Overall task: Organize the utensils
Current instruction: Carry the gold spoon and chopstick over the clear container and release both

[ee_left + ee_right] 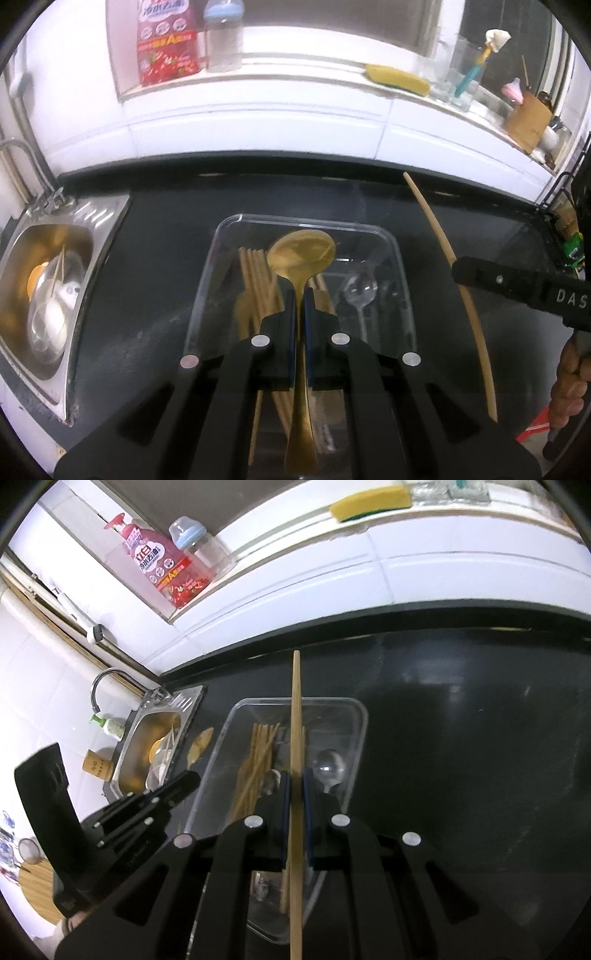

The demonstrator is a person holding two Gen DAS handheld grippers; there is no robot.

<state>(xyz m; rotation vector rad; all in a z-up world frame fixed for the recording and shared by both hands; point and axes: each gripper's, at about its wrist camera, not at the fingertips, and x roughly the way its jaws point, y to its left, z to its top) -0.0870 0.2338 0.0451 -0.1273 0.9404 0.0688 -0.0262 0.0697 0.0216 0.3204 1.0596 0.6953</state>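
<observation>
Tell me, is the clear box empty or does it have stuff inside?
Not empty. The clear box holds a bunch of wooden chopsticks and a clear plastic spoon.

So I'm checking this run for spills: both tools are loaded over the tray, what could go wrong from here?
The left hand-held gripper pinches the gold spoon by its thin neck, so it may swivel. The right hand-held gripper holds a long chopstick that could snag the tray rim.
</observation>
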